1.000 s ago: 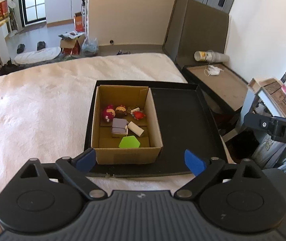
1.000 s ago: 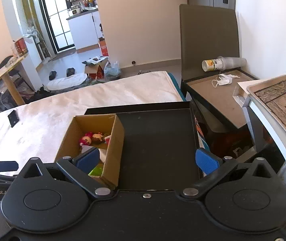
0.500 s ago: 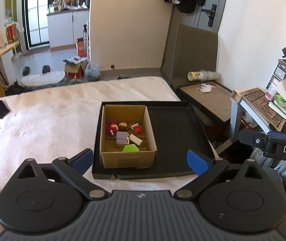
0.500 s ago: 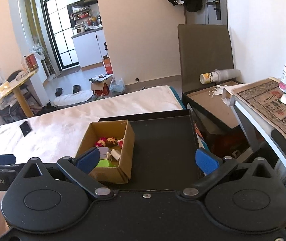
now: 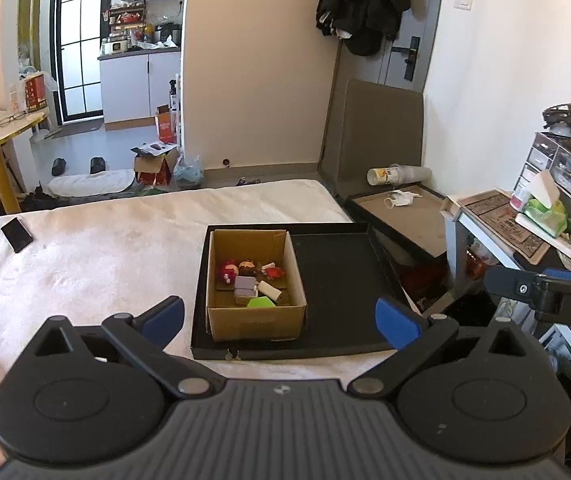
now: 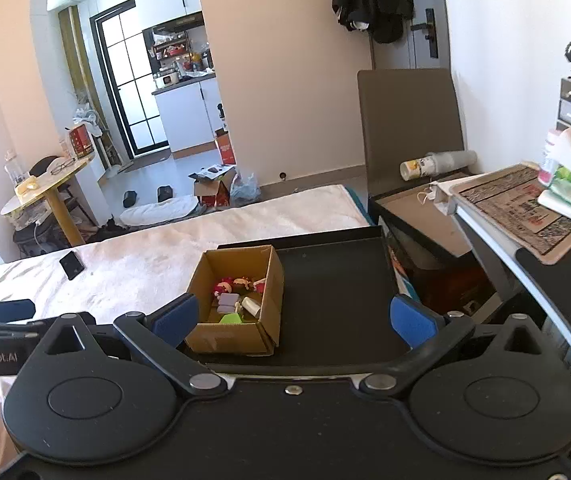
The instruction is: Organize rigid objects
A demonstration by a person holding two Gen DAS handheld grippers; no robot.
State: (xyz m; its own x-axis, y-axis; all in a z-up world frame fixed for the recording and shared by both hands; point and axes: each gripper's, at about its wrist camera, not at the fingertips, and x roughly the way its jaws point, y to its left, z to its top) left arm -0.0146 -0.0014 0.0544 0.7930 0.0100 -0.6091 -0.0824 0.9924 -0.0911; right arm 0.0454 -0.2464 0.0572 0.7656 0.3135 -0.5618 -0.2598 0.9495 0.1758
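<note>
The cardboard box (image 5: 256, 322) serves as the landmark. It stands open-topped in the left part of a shallow black tray (image 5: 341, 276), which lies on a bed covered with a cream blanket (image 5: 105, 256). Inside the box lie the rigid objects: a red figurine (image 5: 227, 270) and a brown-headed figurine (image 5: 247, 267) toward its far wall, a red and white toy (image 5: 272, 271) beside them, a lilac block (image 5: 244, 285) in the middle, a cream cylinder (image 5: 270, 291) just right of the block, and a green hexagon piece (image 5: 261, 302) against the near wall. The tray floor to the right of the box is bare.

The left gripper (image 5: 281, 316) hangs on the near side of the box, well apart from it, its blue-padded jaws spread wide with nothing between them. The right gripper (image 6: 293, 318) is also on the near side of the box and to its right, jaws likewise spread wide and empty. A dark phone (image 5: 17, 234) lies on the blanket far to the left of the box.
</note>
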